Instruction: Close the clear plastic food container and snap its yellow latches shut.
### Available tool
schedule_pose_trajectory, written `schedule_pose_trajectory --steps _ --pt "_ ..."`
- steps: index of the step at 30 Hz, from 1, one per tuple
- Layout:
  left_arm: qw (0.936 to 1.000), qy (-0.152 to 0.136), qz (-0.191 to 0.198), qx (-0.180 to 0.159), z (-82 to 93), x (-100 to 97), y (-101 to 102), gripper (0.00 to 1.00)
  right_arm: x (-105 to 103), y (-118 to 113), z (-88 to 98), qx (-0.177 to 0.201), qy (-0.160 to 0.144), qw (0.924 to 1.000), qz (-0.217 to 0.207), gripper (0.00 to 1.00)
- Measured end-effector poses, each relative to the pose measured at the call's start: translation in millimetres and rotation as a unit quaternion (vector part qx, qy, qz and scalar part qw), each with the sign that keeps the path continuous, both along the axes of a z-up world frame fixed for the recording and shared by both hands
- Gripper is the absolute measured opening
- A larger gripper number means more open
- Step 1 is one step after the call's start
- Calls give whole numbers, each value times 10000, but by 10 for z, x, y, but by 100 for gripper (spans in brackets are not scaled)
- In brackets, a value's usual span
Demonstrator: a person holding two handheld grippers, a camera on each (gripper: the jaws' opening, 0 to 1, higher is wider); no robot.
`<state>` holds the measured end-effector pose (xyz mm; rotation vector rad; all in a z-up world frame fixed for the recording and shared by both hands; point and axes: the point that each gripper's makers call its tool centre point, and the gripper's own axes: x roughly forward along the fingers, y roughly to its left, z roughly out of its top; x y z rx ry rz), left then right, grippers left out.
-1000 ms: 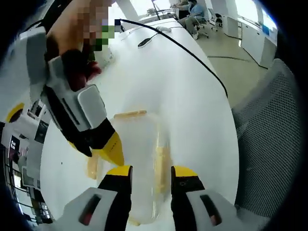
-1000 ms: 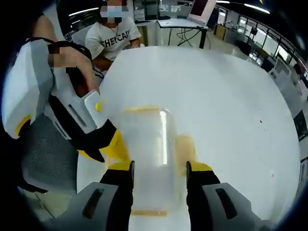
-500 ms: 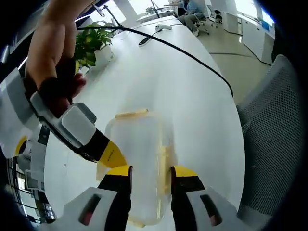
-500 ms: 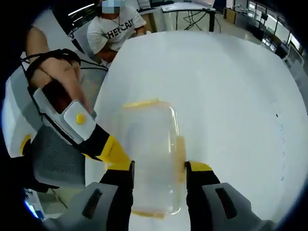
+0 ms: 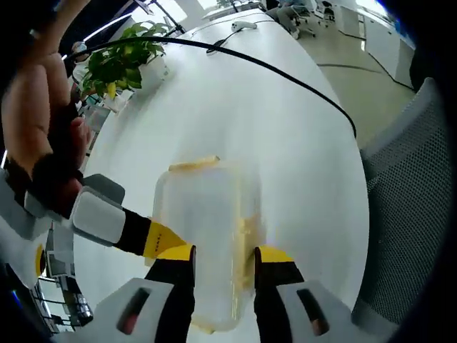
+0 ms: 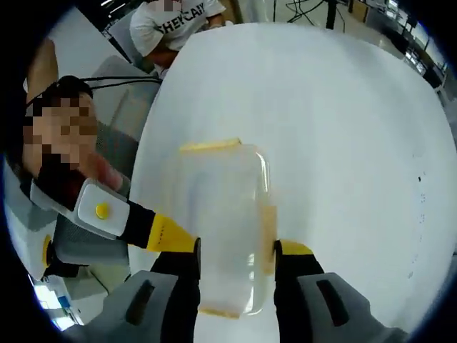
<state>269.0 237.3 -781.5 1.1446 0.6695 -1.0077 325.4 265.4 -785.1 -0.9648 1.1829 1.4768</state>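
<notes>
The container [image 5: 203, 236] lies flat on the white bench [image 5: 285, 136], lid on, its near end between my left hand-held gripper's [image 5: 223, 259] jaws. In the right gripper view the container [image 6: 225, 229] sits likewise between my right hand-held gripper's [image 6: 235, 251] jaws. Both pairs of jaws stand apart, straddling the box; I cannot tell whether either presses its sides.

Latches: one yellow latch [image 5: 194, 164] at 12 o'clock on the far end, lying level with the lid edge; a side latch [image 5: 246, 239] at 3 o'clock, beside my left gripper's right jaw. In the right gripper view the far latch [image 6: 209, 146] is at 12 o'clock and a side latch [image 6: 268, 229] at 3 o'clock. Whether any is snapped home is too blurred to say.

The other gripper's yellow tip comes in at 9 o'clock in each view, close against the container's side.

Outward: a black cable [image 5: 285, 75] crosses the bench at 1 o'clock; a potted plant [image 5: 121, 64] at 11 o'clock.

Risks, in my judgement: the light box may slide on the smooth bench if pushed from one side alone; a jaw tip may slip off a latch or flex the lid open.
</notes>
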Motion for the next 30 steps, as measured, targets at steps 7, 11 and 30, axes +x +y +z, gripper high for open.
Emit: schedule_pose_trajectory --steps 7,11,30 --pt "9996 61 138 251 -7 -1 11 25 0 11 -20 -236 88 9995 186 35" --pt "9996 77 94 261 -22 -4 11 25 19 47 -66 -314 218 9989 261 34" --pt "9996 147 -200 95 2 -49 38 23 -60 -6 -21 -284 273 9991 -135 36"
